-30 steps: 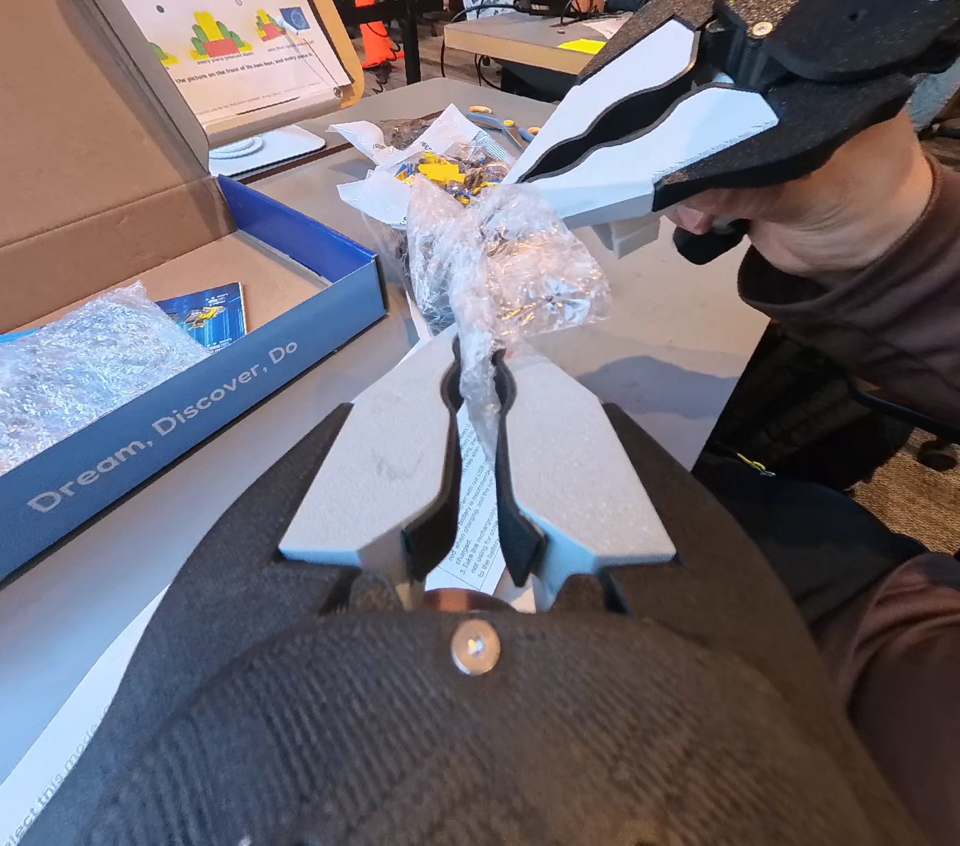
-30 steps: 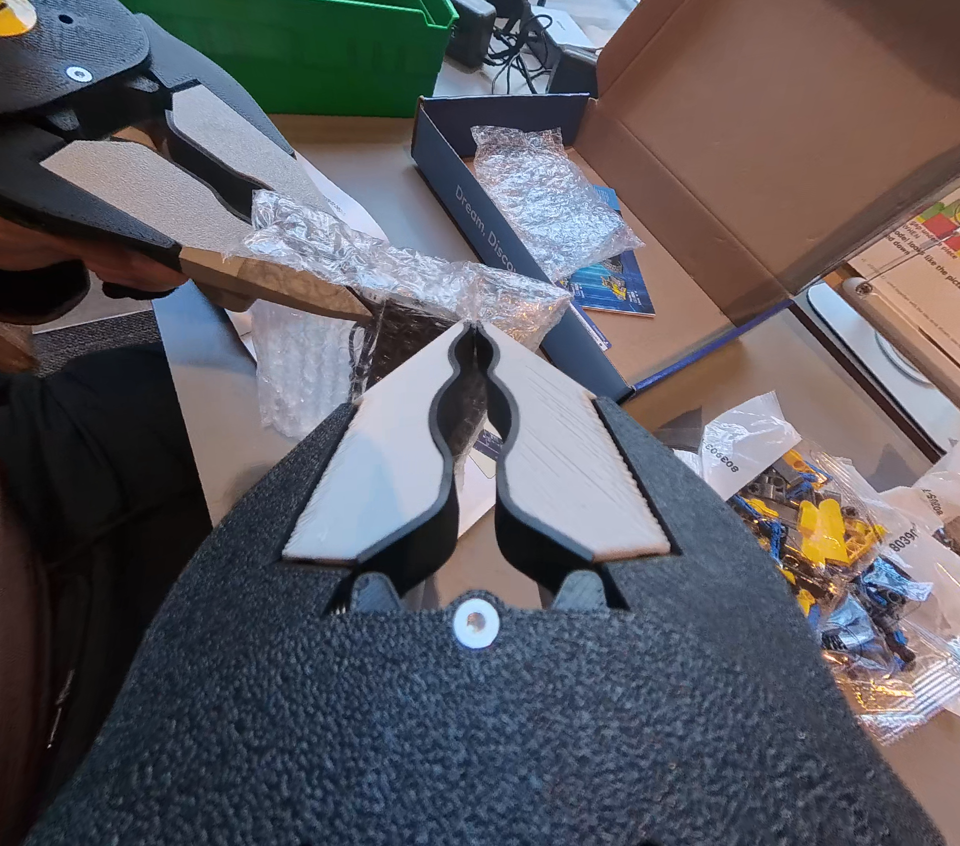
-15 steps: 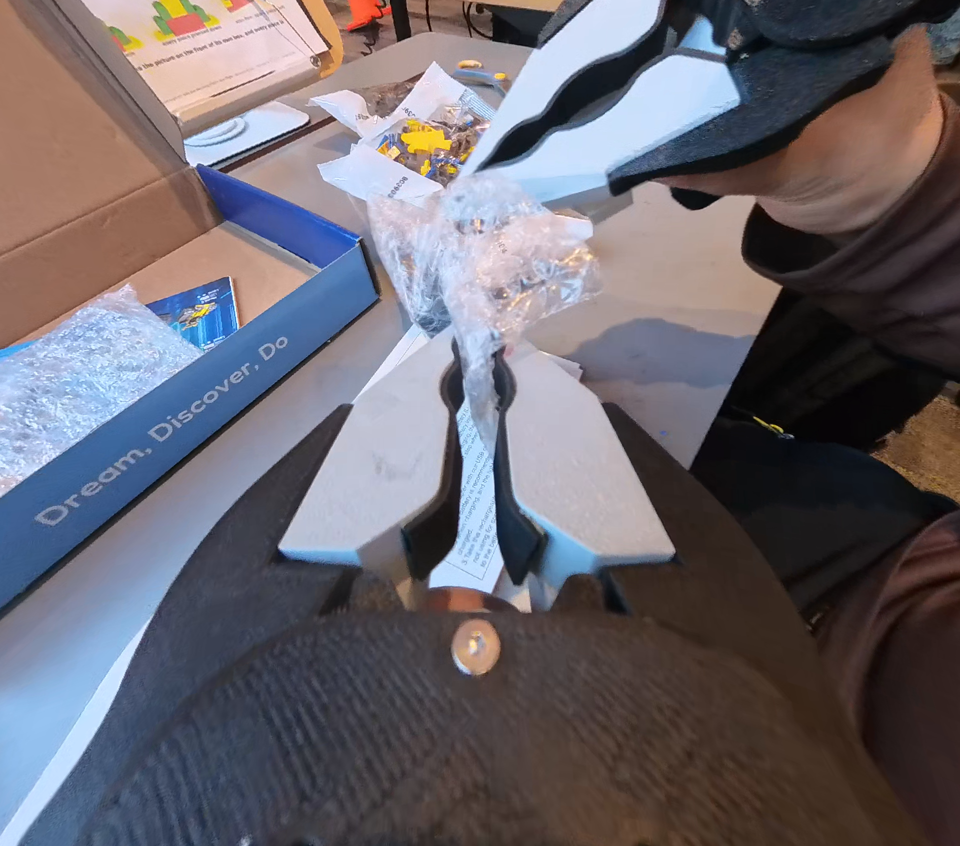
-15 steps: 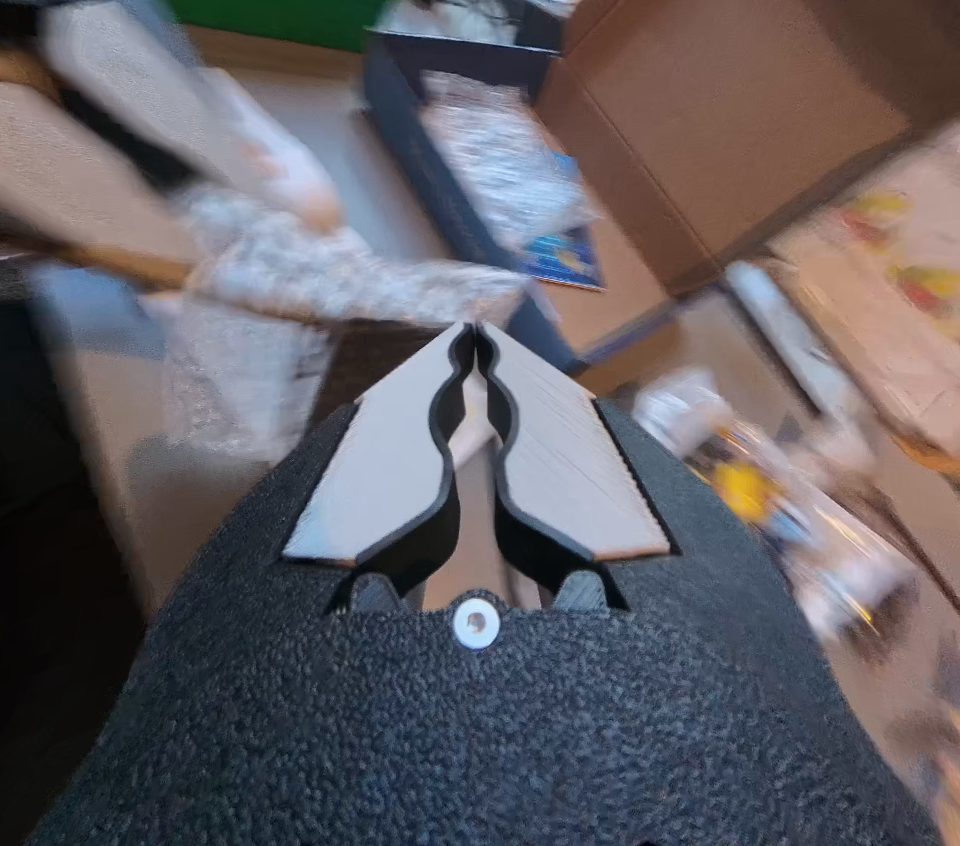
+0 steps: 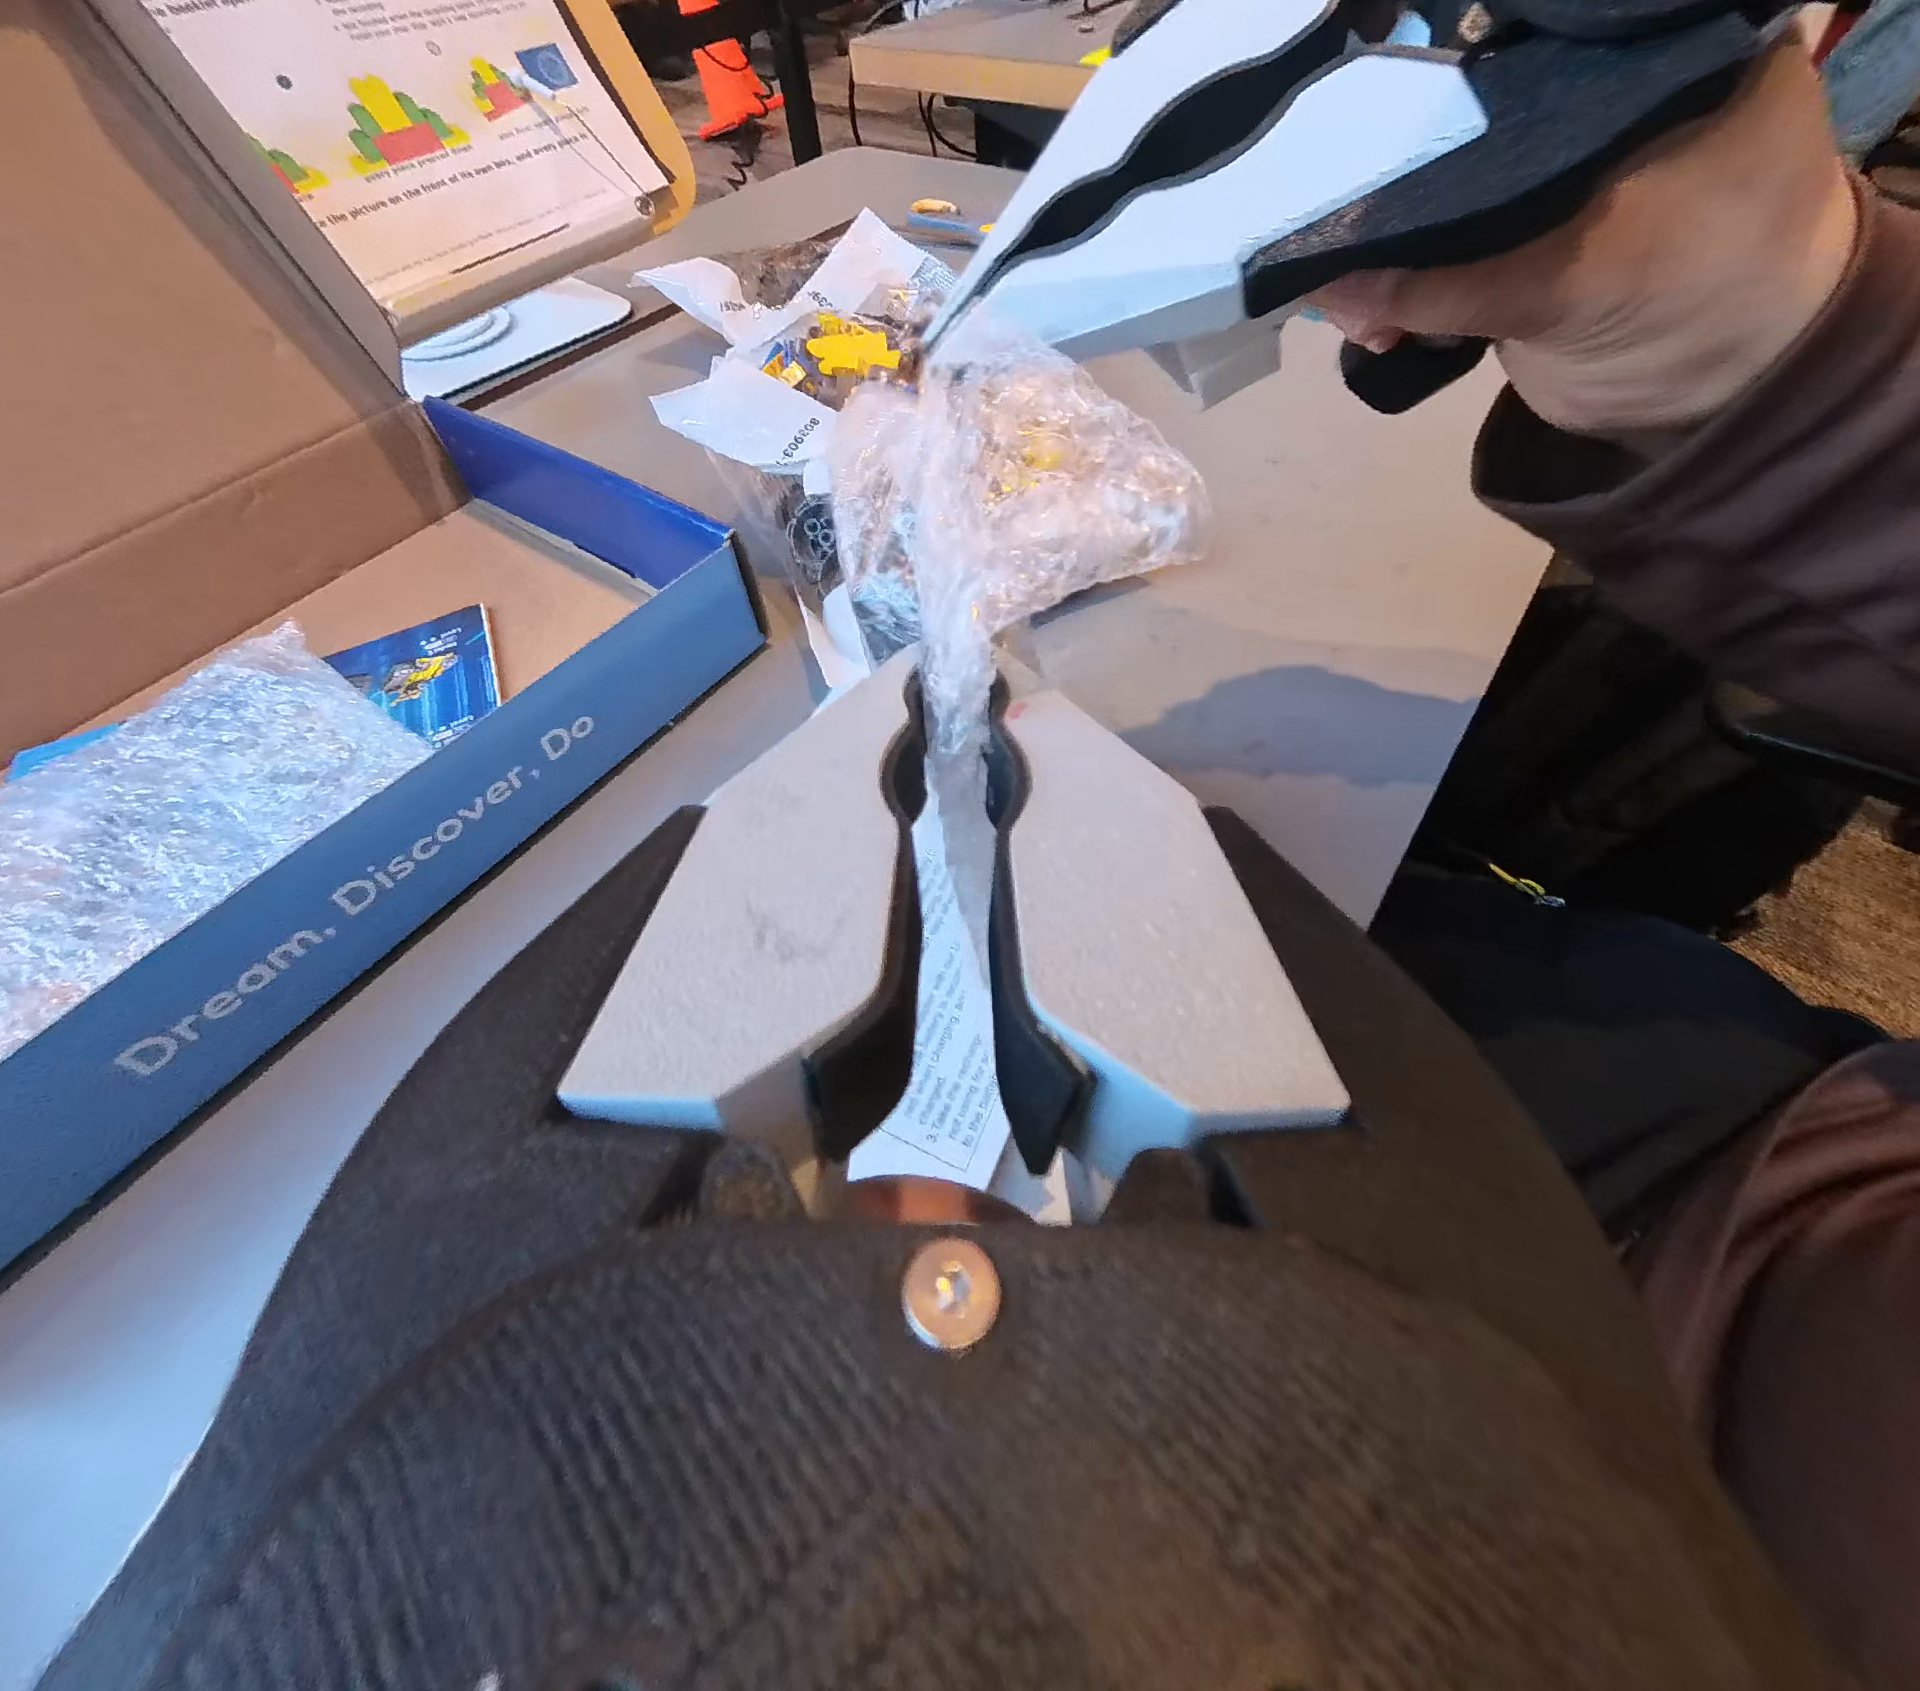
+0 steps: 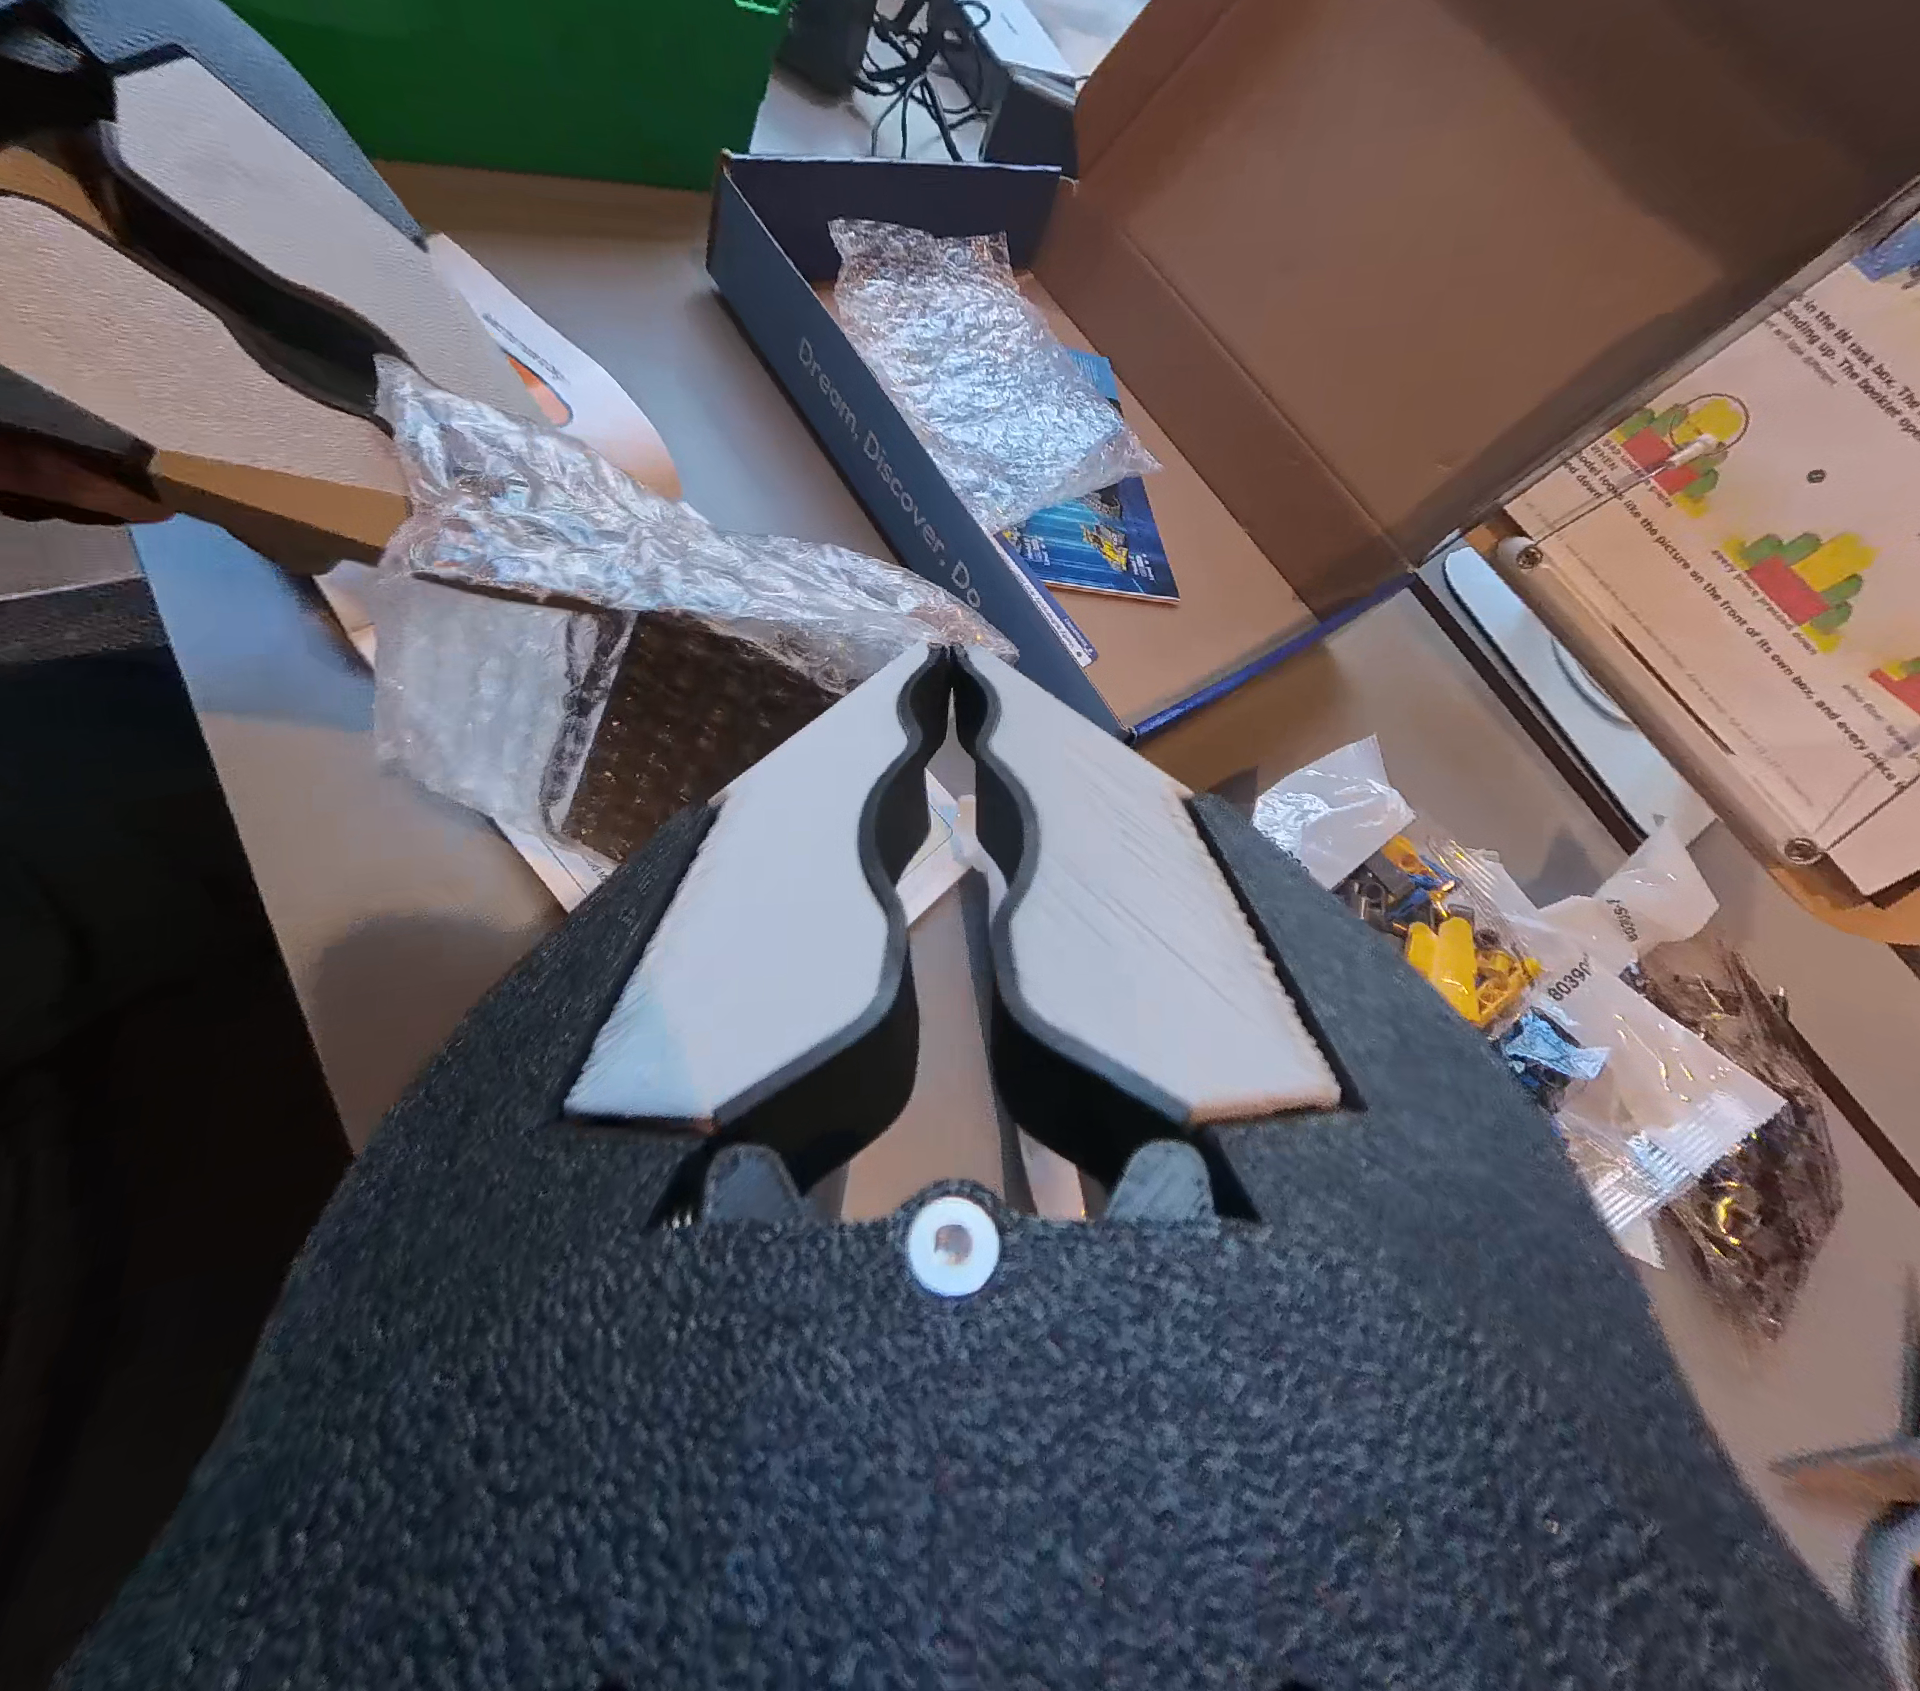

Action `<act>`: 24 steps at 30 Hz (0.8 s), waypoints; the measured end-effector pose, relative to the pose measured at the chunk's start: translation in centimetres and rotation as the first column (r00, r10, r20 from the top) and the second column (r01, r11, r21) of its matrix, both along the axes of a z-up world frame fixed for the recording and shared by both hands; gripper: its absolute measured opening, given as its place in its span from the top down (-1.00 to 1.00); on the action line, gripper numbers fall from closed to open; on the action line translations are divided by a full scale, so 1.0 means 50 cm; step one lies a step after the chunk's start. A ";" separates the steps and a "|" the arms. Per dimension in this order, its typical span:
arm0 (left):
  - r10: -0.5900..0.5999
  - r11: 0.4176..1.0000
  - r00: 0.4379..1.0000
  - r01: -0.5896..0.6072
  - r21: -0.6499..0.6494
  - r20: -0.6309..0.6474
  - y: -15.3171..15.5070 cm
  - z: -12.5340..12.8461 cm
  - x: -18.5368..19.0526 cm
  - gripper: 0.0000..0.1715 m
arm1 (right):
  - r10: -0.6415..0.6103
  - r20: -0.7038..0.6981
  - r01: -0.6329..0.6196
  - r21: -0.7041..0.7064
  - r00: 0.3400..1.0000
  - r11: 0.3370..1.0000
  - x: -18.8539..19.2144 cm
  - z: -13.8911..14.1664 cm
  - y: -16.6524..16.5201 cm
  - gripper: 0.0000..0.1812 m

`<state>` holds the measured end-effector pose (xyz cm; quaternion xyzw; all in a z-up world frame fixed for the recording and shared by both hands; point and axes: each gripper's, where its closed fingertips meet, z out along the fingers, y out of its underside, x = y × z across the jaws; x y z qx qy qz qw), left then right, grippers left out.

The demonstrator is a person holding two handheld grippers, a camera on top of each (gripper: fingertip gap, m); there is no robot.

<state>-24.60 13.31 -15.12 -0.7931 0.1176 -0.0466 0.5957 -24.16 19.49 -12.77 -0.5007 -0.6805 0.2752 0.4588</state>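
Both are pinching the same bubble-wrap sheet [image 5: 997, 498] now: the left hand-held gripper [image 5: 954, 685] is clamping one twisted end, the right hand-held gripper [image 6: 951, 654] is nipping the far corner, stretching it above the surface [image 5: 1299, 602]. A dark block [image 6: 686, 727] is lying under the wrap's draped part, while the open box [image 6: 894, 436] is sitting just beside.

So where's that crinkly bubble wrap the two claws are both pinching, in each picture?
Left wrist view: the bubble wrap sits at centre, stretched from the left gripper at the bottom up to the right gripper.
Right wrist view: it lies left of centre, between the left gripper at the left edge and the right gripper.
Shared landmark: the open blue box.
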 end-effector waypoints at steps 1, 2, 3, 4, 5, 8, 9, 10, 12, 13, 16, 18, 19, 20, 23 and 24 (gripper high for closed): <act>0.004 1.000 1.000 -0.004 0.005 0.003 0.000 0.002 -0.003 0.96 | 0.006 -0.002 -0.006 -0.007 1.000 1.000 0.001 0.003 -0.002 1.00; 0.011 1.000 1.000 -0.011 0.011 0.008 0.000 0.004 -0.007 0.96 | 0.011 -0.003 -0.011 -0.014 1.000 1.000 0.002 0.005 -0.005 1.00; 0.019 1.000 1.000 -0.019 0.017 0.014 0.000 0.006 -0.012 0.96 | 0.016 -0.005 -0.016 -0.023 1.000 1.000 0.002 0.007 -0.009 1.00; 0.025 0.999 0.999 -0.025 0.021 0.023 0.000 0.008 -0.017 0.96 | 0.023 -0.007 -0.023 -0.036 1.000 0.999 0.001 0.010 -0.015 1.00; 0.030 0.999 0.999 -0.031 0.024 0.033 -0.001 0.008 -0.021 0.96 | 0.032 -0.009 -0.032 -0.051 0.999 0.998 0.001 0.012 -0.020 1.00; 0.039 0.999 0.997 -0.041 0.032 0.071 -0.001 0.011 -0.031 0.95 | 0.050 -0.013 -0.051 -0.074 0.999 0.996 0.001 0.018 -0.034 1.00; 0.038 0.999 0.996 -0.040 0.032 0.081 -0.001 0.012 -0.032 0.94 | 0.052 -0.013 -0.053 -0.075 0.999 0.996 0.001 0.020 -0.036 1.00; 0.036 0.999 0.995 -0.038 0.031 0.088 0.000 0.012 -0.032 0.93 | 0.054 -0.011 -0.055 -0.077 0.998 0.996 0.002 0.021 -0.039 1.00; 0.030 0.999 0.995 -0.032 0.023 0.094 -0.001 0.009 -0.031 0.83 | 0.050 -0.007 -0.051 -0.077 0.999 0.996 0.002 0.023 -0.041 1.00; 0.026 0.999 0.995 -0.028 0.019 0.094 0.000 0.007 -0.029 0.77 | 0.047 -0.008 -0.047 -0.075 0.999 0.996 0.002 0.024 -0.042 1.00; -0.017 1.000 0.994 0.016 0.013 0.111 0.001 0.003 -0.010 0.66 | 0.043 -0.006 -0.044 -0.084 0.999 0.996 0.003 0.028 -0.044 1.00; -0.055 0.998 0.990 0.055 -0.003 0.127 0.002 -0.004 0.008 0.59 | 0.043 -0.007 -0.044 -0.091 0.999 0.995 0.004 0.030 -0.046 1.00; -0.065 0.998 0.990 0.068 -0.018 0.125 0.003 -0.010 0.015 0.55 | 0.047 -0.008 -0.047 -0.093 0.999 0.995 0.005 0.031 -0.049 1.00; -0.071 0.997 0.991 0.075 -0.032 0.117 0.005 -0.018 0.020 0.51 | 0.050 -0.008 -0.051 -0.092 0.999 0.994 0.004 0.032 -0.051 1.00; -0.080 0.995 0.993 0.084 -0.047 0.089 0.007 -0.036 0.029 0.50 | 0.067 -0.012 -0.067 -0.102 0.998 0.993 0.003 0.039 -0.061 1.00; -0.078 0.996 0.993 0.081 -0.044 0.085 0.008 -0.038 0.028 0.55 | 0.071 -0.013 -0.072 -0.105 0.997 0.992 0.003 0.040 -0.065 1.00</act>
